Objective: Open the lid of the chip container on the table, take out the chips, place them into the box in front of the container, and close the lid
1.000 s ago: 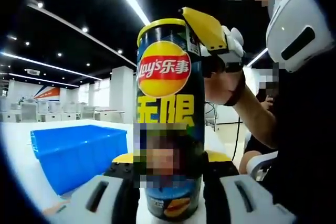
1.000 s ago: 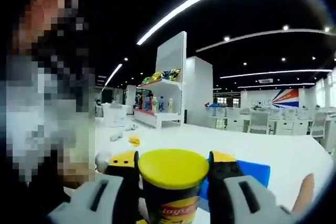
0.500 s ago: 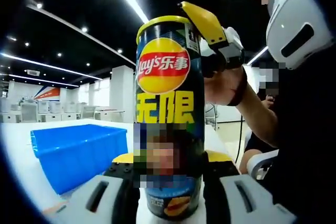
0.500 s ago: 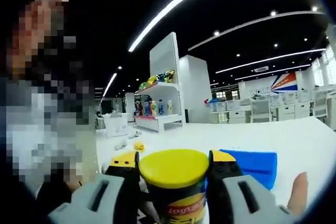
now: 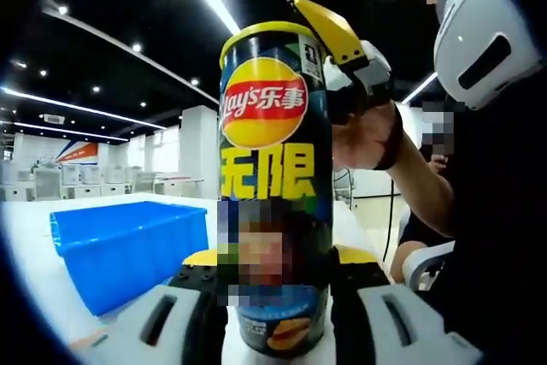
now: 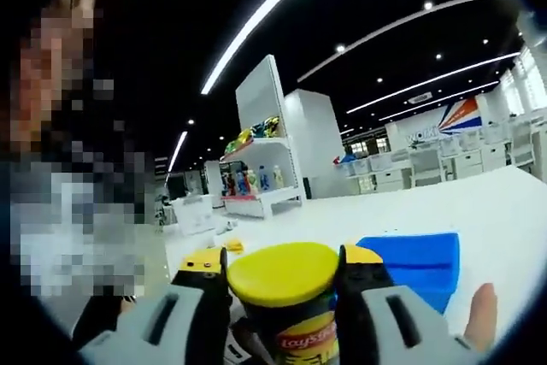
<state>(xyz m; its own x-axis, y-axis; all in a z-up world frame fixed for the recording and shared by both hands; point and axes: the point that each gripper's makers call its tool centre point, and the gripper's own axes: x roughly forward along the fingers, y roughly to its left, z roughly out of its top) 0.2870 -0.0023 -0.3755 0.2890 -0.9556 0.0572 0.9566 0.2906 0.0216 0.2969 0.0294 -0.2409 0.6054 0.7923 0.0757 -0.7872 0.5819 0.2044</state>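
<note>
Chips are sealed inside the tall Lay's chip container (image 5: 275, 185), which stands upright on the white table (image 6: 367, 215) with its yellow lid (image 6: 284, 272) on, pinched low on its body by the left gripper (image 5: 275, 292) and up at the lid by the right gripper (image 6: 285, 284). From the left gripper view you see the whole can and the person's hand (image 5: 367, 134) bringing the right gripper down onto its top, while the right gripper view looks across the lid. Just beside the can sits the blue box (image 5: 128, 245), and farther off a white shelf of goods (image 6: 256, 168).
</note>
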